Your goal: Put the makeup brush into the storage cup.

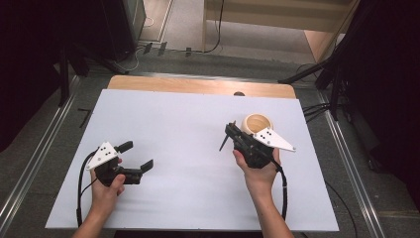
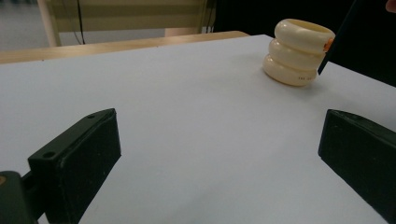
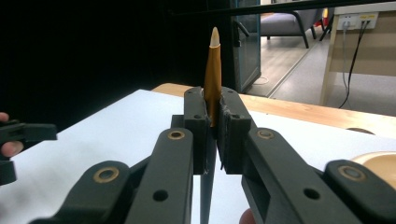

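My right gripper [image 1: 229, 129] is shut on a thin pen [image 1: 223, 144] with a black shaft, right of the white mat's middle. In the right gripper view the pen's gold end and pale tip [image 3: 213, 65] stick up past the gripper [image 3: 212, 100]. Just behind it stands a cream ribbed cup [image 1: 256, 124], upright and hollow, seen too in the left gripper view [image 2: 299, 51] with the black pen shaft [image 2: 337, 35] slanting in front of its right side. My left gripper [image 1: 137, 155] stands open at the mat's left, with nothing between its fingers [image 2: 219, 126].
A white mat [image 1: 188, 129] covers the table, and a strip of bare wood [image 1: 198, 85] shows along the far edge. Dark stand legs [image 1: 317, 74] and cables [image 1: 312, 109] lie on the floor past the back corners. Wide free room lies between the two hands.
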{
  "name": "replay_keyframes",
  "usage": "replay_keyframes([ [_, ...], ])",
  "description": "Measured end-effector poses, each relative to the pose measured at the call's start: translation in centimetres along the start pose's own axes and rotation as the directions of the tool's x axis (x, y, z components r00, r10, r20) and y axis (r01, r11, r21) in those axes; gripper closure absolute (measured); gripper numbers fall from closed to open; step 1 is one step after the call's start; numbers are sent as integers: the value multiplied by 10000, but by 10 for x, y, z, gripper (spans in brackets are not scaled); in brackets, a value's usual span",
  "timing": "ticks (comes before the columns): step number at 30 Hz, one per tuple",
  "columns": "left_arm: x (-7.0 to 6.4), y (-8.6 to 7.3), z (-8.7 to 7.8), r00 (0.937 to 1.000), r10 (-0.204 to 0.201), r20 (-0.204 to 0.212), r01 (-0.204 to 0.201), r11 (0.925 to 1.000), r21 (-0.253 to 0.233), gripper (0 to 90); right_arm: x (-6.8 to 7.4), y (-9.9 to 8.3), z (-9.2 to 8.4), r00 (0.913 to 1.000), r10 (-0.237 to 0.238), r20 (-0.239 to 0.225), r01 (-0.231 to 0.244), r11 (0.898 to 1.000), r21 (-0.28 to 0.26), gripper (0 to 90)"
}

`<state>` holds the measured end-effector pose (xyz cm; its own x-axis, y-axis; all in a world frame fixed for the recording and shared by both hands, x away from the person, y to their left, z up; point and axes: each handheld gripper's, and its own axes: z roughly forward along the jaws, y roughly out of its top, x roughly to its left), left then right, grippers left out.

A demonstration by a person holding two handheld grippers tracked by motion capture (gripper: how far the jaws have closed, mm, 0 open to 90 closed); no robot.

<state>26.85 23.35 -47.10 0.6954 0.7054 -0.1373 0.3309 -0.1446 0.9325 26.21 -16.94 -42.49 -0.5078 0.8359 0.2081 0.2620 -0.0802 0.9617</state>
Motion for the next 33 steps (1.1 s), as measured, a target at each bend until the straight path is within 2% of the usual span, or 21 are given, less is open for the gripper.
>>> replay_keyframes([
  [18,13,-4,-22,9989,229,-418,-237,9995,-197,0,-13,11,-2,9989,-215,412,217,9998,-33,847],
  [33,16,-13,-39,9954,388,-872,-414,9987,-284,0,-29,22,1,9968,-295,749,300,9995,-61,847],
])
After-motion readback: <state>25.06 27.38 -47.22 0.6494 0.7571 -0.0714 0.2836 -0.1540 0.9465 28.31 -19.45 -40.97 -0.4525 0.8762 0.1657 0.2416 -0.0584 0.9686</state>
